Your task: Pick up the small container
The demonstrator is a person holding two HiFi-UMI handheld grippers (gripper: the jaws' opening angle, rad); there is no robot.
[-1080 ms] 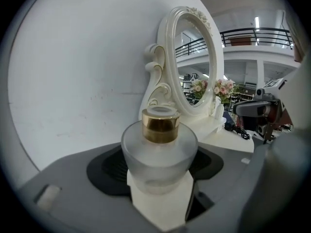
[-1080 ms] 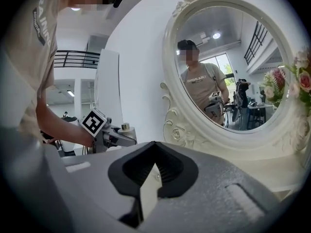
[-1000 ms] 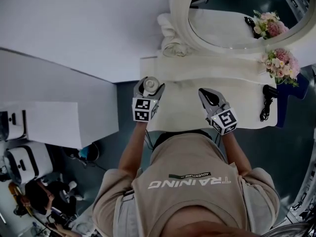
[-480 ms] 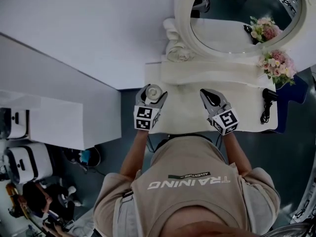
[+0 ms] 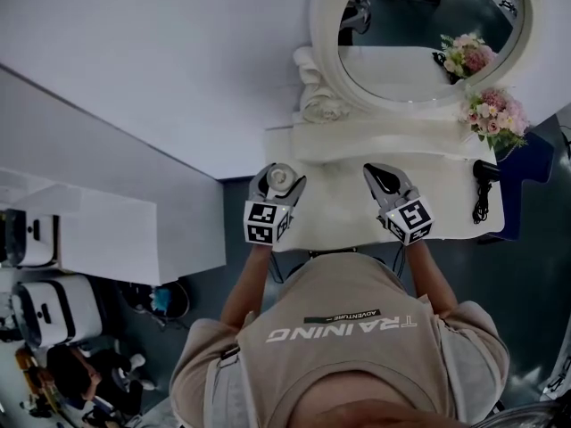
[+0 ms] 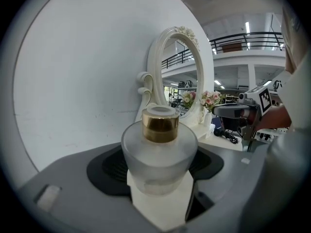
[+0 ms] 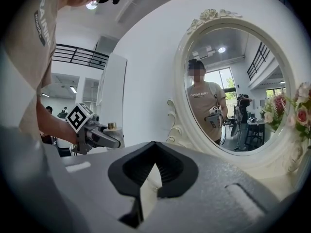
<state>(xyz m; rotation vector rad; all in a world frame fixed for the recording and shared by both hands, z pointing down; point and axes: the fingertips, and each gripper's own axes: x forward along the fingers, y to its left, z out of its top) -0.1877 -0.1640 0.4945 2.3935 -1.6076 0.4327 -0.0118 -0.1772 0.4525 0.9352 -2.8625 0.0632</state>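
Observation:
The small container (image 5: 279, 178) is a frosted glass bottle (image 6: 159, 154) with a gold collar. My left gripper (image 5: 279, 176) is shut on it over the left end of the white dressing table (image 5: 339, 208); its jaws grip the bottle's round body from both sides. From the right gripper view the bottle's gold top (image 7: 112, 126) shows in the left gripper (image 7: 104, 137). My right gripper (image 5: 382, 175) hovers over the table's middle, jaws together with nothing between them (image 7: 154, 152).
A white-framed oval mirror (image 5: 321, 69) stands at the table's back, with pink flowers (image 5: 492, 119) at the right. A black hair dryer (image 5: 486, 172) and its cord lie on the right end. The white wall (image 5: 161, 61) runs along the left.
The left gripper keeps its hold on the bottle. Both grippers stay in much the same places over the table; the head view has shifted a little.

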